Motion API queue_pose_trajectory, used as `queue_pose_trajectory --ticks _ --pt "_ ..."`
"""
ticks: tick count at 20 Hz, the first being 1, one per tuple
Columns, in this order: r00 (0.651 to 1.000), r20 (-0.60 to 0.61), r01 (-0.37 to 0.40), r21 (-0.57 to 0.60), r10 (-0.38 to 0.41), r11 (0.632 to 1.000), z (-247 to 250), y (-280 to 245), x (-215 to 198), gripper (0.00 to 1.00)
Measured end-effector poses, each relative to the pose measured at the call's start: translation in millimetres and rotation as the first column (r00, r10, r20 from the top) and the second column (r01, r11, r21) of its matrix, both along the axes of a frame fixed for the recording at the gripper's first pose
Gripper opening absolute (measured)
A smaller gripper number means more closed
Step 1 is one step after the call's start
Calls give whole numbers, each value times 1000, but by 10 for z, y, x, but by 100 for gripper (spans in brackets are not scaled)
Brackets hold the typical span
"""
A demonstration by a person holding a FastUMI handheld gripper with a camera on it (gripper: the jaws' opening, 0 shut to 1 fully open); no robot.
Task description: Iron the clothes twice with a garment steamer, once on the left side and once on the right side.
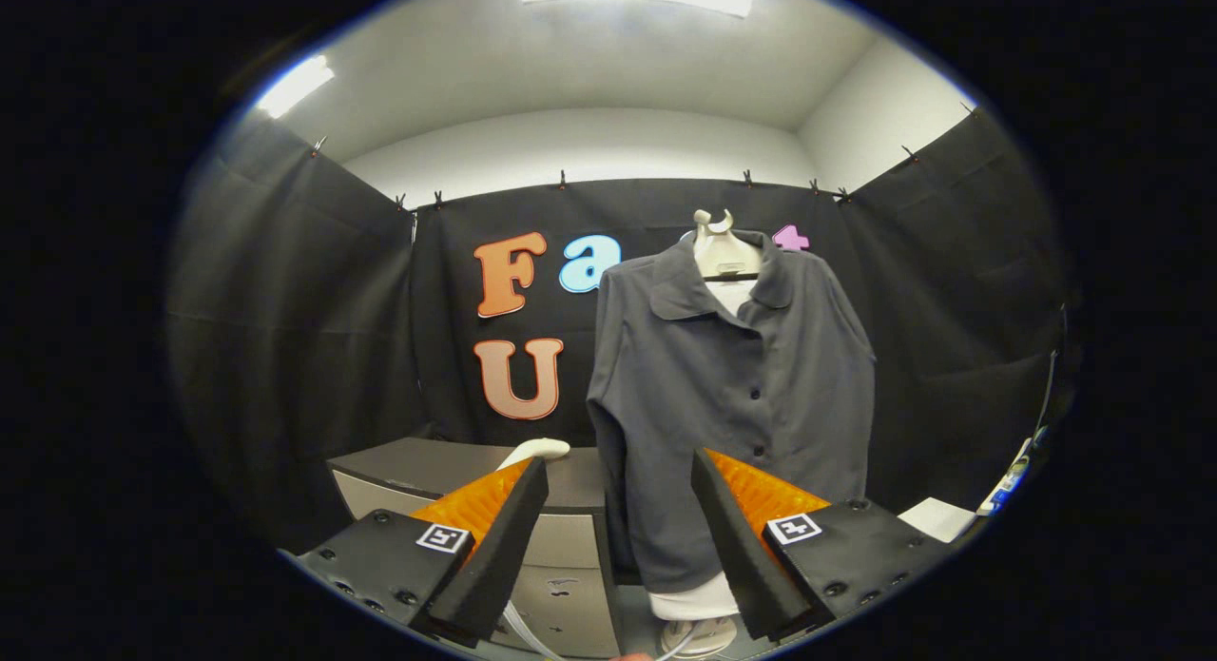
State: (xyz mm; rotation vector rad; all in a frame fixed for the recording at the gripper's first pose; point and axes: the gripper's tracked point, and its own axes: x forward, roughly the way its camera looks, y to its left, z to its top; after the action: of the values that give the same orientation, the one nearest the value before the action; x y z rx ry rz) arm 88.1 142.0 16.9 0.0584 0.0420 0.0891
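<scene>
The gripper (620, 471) is wide open. Its two fingers stand far apart and hold nothing. There is a big gap between them, and the bottom of the shirt shows through that gap.

The shirt (732, 385) is dark grey with a collar and a row of small dark buttons down the front. It hangs on a pale hanger (724, 247) in front of the black cloth wall. It is out beyond the fingers and a little closer to the right finger. Its sleeves hang straight down at both sides. Something white (699, 599) peeks out under the bottom edge of the shirt, and below that is a round pale base (702, 634). This may be the stand that holds the shirt up, but it is hard to tell.

To the left of the shirt is a grey desk (418, 466) with drawer fronts. A white rounded thing (535, 449) lies on top of the desk, just past the tip of the left finger. It could be the head of the garment steamer, but most of it is hidden behind the finger. A thin pale hose (521, 632) curves down low between the fingers.

A flat white thing (936, 518) sits past the right finger, off to the side.
</scene>
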Motion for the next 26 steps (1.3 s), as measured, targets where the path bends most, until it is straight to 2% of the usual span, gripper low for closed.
queue_pose_trajectory --ticks 4,8,12,14,16,20,23,26 --pt "996 -58 -70 -13 69 997 -134 679 539 98" --pt "981 -163 -109 0 108 994 -392 1300 1314 98" --pt "949 -309 -71 0 67 997 -824 1659 2169 97" --pt "938 -344 -42 0 39 999 -1054 1744 2560 97" --pt "914 -404 -35 11 37 999 -1355 1840 2744 97" --pt "864 -503 -36 -57 2 998 -1827 1905 2929 98" --pt "835 -548 -20 -111 -45 994 -2015 1839 3087 98" --pt "806 -590 -29 -105 -39 994 -2189 1894 3182 98"
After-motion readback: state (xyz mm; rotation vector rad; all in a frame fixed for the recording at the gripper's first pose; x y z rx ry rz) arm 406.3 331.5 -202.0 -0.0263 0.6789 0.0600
